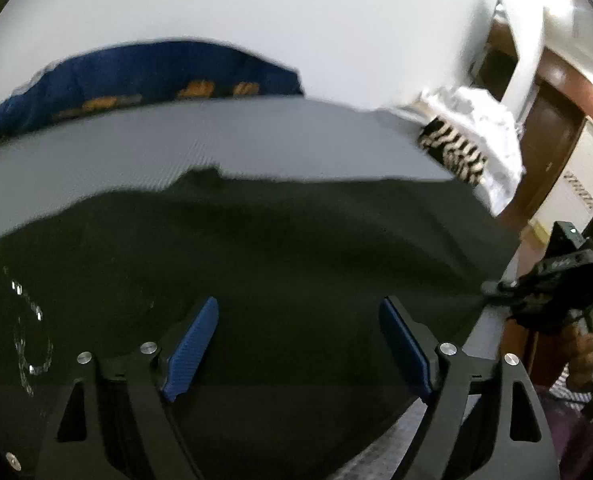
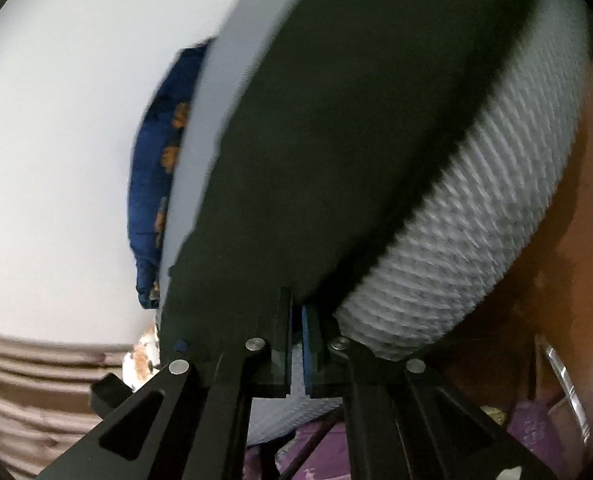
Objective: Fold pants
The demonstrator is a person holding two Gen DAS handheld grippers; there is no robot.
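Observation:
Dark pants (image 1: 276,248) lie spread flat on a grey textured mattress (image 1: 176,148). My left gripper (image 1: 298,320) hovers over the near part of the pants, its blue pads (image 1: 194,344) wide apart with nothing gripped between them. At the pants' right edge my right gripper (image 1: 492,289) pinches the cloth, and the fabric is drawn to a point there; a hand (image 1: 588,348) holds it. In the right wrist view the right gripper (image 2: 296,312) has its jaws pressed together at the edge of the pants (image 2: 356,120), which stretch away across the mattress (image 2: 476,240).
A blue cloth with orange print (image 1: 156,76) lies along the mattress's far side against a white wall. A black-and-white striped item (image 1: 456,148) and a white heap (image 1: 484,120) sit at the far right corner. A brown wooden door (image 1: 552,120) stands to the right.

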